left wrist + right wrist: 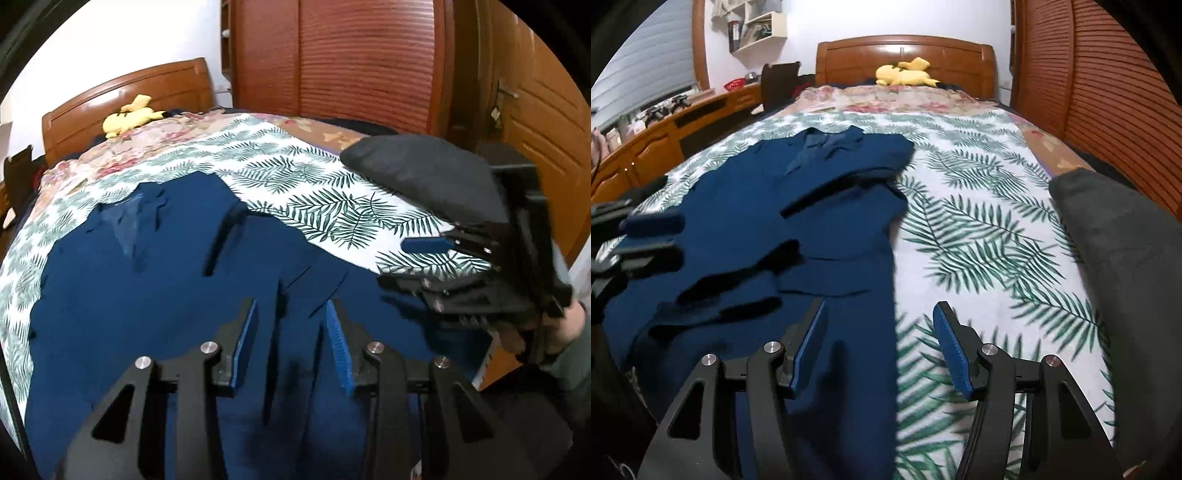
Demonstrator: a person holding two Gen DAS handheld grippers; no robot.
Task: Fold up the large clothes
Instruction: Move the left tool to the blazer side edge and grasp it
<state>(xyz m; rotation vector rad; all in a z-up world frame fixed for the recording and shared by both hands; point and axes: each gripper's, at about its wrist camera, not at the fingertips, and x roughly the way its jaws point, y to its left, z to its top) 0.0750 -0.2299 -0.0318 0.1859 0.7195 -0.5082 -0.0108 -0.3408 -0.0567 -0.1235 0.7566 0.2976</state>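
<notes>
A large navy blue garment (166,288) lies spread on the leaf-print bedspread (332,192), its collar toward the headboard and a sleeve folded across the body (834,184). My left gripper (291,302) hovers over the garment's lower part, jaws apart, blue pads clear of the cloth. It also shows blurred at the left edge of the right wrist view, as the left gripper (665,238). My right gripper (881,302) is open above the garment's right edge, one finger over navy cloth, the other over bedspread. In the left wrist view the right gripper (402,266) reaches in from the right, held by a hand (565,325).
A dark grey folded cloth (1115,258) lies on the bed's right side. A yellow plush toy (905,75) rests by the wooden headboard (905,51). A slatted wooden wardrobe (1108,92) stands right of the bed, a wooden desk (665,129) left. Bare bedspread lies between garment and grey cloth.
</notes>
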